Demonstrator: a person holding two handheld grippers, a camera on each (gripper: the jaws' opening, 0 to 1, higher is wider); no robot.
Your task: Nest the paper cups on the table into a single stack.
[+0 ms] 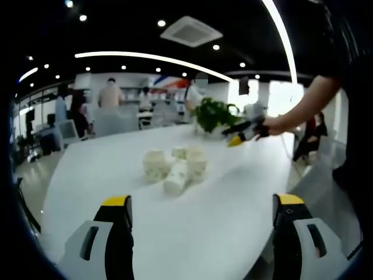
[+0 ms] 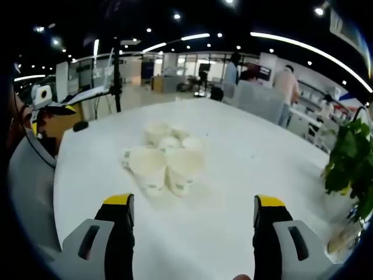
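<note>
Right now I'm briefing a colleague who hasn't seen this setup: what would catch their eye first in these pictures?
A huddle of paper cups sits mid-table on the white table, some upright and one lying on its side. Both grippers hang open over the table's near part, left gripper and right gripper, holding nothing. A green plant stands at the table's edge.

Right gripper [image 2: 193, 224] jaws spread apart, paper cups [image 2: 166, 156] clustered (some tipped over) on white table [image 2: 256, 169], plant [image 2: 352, 166] nearby
</note>
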